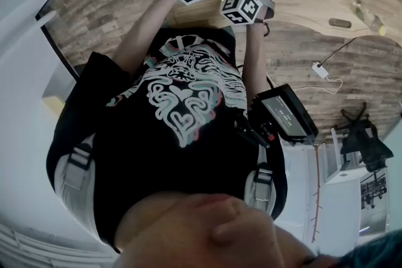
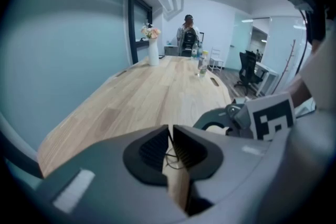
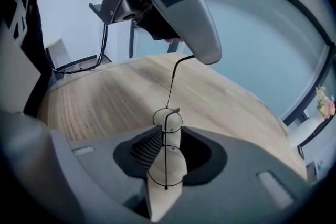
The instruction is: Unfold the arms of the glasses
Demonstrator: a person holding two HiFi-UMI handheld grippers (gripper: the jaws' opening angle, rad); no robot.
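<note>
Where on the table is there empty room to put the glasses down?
The near and middle stretch of the wooden table is bare, right up to the vase and the bottles. Anywhere there would do. Only the far end, around those, is crowded.

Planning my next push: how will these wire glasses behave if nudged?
The glasses look thin-wired, so probably light and bendy. The long arm may flex rather than swing cleanly. Pinched only by the left gripper, they could pivot.
</note>
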